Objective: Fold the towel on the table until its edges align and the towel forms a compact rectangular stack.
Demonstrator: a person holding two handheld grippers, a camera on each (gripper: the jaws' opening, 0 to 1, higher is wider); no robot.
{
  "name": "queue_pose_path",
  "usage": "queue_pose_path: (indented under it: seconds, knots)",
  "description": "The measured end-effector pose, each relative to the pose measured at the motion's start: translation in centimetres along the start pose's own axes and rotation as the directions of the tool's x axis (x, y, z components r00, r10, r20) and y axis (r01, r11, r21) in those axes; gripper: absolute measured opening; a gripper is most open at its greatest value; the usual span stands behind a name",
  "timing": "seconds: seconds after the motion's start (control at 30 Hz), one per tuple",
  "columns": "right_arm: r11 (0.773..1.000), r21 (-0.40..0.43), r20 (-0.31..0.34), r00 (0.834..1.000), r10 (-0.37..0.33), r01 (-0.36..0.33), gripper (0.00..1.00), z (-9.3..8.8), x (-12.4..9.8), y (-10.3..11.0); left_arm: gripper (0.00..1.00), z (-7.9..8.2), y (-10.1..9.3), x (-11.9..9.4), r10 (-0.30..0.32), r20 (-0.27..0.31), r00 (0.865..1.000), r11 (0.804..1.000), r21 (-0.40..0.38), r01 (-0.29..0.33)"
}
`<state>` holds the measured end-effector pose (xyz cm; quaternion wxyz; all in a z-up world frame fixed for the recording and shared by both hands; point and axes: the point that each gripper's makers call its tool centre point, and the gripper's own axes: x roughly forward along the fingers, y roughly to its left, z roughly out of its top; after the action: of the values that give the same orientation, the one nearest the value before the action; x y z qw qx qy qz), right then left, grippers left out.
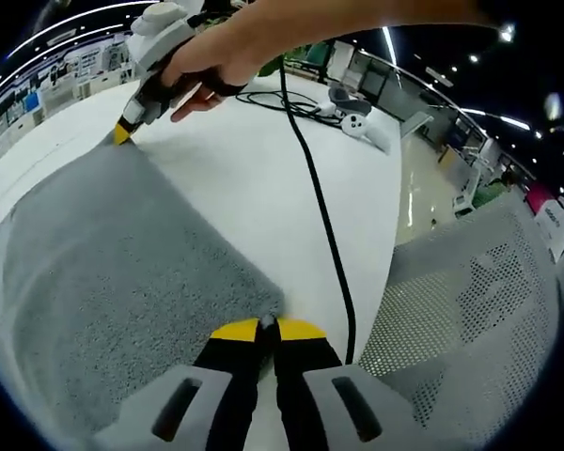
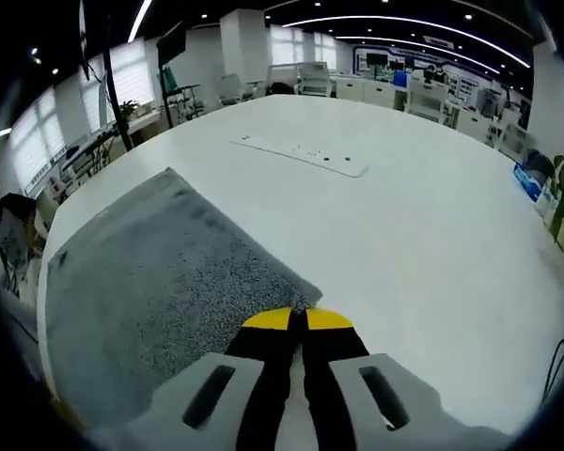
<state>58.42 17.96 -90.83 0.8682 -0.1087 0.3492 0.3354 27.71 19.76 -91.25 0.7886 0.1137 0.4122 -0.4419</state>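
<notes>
Towel first: a grey, nubby terry-cloth towel (image 1: 113, 272) lies flat on the big round white table (image 1: 263, 178). In the left gripper view, the left gripper (image 1: 268, 329), with yellow tips on black jaws, is pinched closed right on the towel's near corner, so I'd say it has that corner clamped. Off at the far corner along the same edge you can see the right gripper (image 1: 122, 132) in the person's hand (image 1: 202, 70), its yellow tip down at the cloth. A black cable (image 1: 320, 216) snakes across the table past the towel's edge toward a white controller-looking gadget (image 1: 362, 122), and a perforated grey chair back (image 1: 489, 301) sits just beyond the table rim. Over in the right gripper view, the right gripper's jaws are closed too, tips meeting on a towel corner, with the rest of the grey cloth spread away to the left and a long white power strip (image 2: 301, 155) well apart further up the table. What could go sideways, imo: both grips look like they're just on the very tip of each corner, so lifting fast could let one slip, and you'd end up with a skewed fold. That cable could also get dragged under the cloth if the fold swings its way.
</notes>
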Motion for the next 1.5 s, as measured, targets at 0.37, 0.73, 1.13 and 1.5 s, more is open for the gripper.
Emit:
queue_pose_path:
  seconds: [0.37,0.73,1.13,1.5]
  knots:
    - [1.0,-0.029,0.009,1.0,-0.007,0.007,0.0,0.7,-0.3,-0.6,0.04,1.3,-0.3,1.0,-0.016,0.033,0.999,1.0,0.02,0.015]
    - [1.0,0.013,0.039,0.999,-0.022,0.022,0.0,1.6,-0.6,-1.3,0.03,3.2,-0.5,0.3,-0.019,0.109,0.994,0.998,-0.051,0.025]
    - [0.999,0.003,0.051,0.997,-0.05,0.05,0.0,3.0,-1.7,-1.7,0.03,5.3,-0.6,-1.8,-0.012,0.204,0.979,0.996,-0.089,0.031]
    - [0.996,0.004,0.074,0.993,-0.088,0.088,0.0,4.6,-3.3,-2.1,0.03,7.7,-0.8,-3.9,-0.011,0.307,0.952,0.991,-0.123,0.051]
